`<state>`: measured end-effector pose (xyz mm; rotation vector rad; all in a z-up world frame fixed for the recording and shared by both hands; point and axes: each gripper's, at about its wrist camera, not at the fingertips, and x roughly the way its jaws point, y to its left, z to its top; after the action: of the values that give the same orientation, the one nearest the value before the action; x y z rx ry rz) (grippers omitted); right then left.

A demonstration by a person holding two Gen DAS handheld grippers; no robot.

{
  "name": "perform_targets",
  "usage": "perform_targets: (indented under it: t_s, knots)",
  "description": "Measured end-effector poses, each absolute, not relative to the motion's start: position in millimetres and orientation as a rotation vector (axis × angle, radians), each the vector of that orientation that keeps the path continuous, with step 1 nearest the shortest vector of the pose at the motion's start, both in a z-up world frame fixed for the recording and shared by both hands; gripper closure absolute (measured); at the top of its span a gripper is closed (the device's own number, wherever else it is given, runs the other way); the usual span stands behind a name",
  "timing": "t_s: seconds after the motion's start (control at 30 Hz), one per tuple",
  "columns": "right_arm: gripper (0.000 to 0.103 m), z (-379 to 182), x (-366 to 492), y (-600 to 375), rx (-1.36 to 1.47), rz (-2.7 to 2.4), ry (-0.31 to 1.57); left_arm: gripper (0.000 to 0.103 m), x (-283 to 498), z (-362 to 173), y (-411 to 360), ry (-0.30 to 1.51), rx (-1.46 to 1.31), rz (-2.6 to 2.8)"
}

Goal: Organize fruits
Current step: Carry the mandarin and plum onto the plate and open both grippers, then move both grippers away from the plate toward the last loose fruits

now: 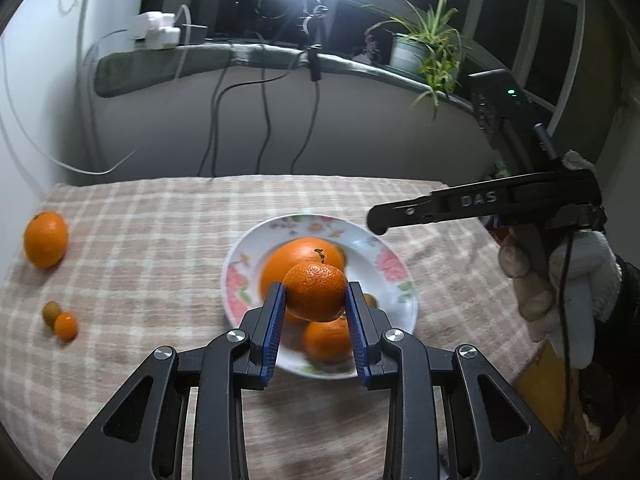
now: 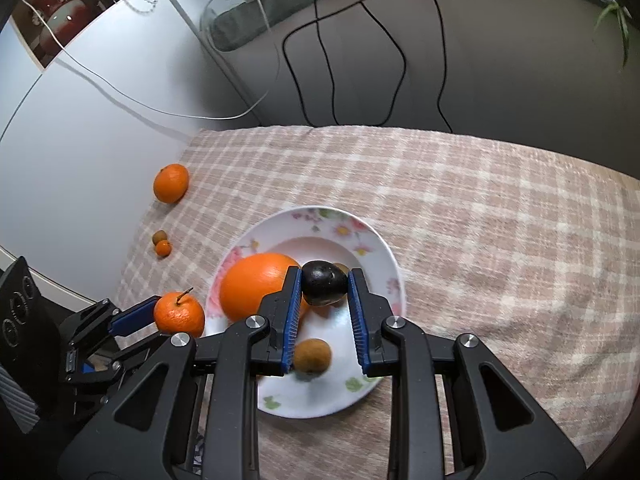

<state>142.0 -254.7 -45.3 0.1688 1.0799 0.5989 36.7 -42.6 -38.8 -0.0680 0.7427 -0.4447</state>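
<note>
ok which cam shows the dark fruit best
The right wrist view: the dark fruit sits clamped between the right gripper pads, over the plate. In the left wrist view that gripper is side-on and the fruit cannot be seen.

A checked tablecloth is being spread over the table. On the ledge behind its far edge, a potted plant and white chargers are being kept, black cables hanging down.
</note>
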Motion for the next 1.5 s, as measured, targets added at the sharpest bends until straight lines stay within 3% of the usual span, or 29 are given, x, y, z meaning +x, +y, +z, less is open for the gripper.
perform_targets:
  t_s: [1.1,1.17,1.23,1.3,1.37,1.5]
  knots:
    - [0.078,-68,136,-268,0.179,0.614,1.114,0.072,39,-52,-107,0.802,0.029,-0.529]
    - [0.078,-68,136,-267,0.175,0.615,1.113,0.065,39,-51,-108,0.797,0.038,-0.523]
    - [0.077,-67,136,-266,0.172,0.619,1.114,0.064,39,-51,-108,0.799,0.036,-0.523]
    - [0.067,-66,136,-266,0.172,0.622,1.109,0.054,40,-51,-106,0.802,0.031,-0.516]
    - [0.038,-63,135,-266,0.172,0.62,1.093,0.043,40,-51,-104,0.801,0.022,-0.511]
    - [0.032,-57,133,-266,0.173,0.621,1.068,0.035,40,-51,-101,0.805,0.013,-0.503]
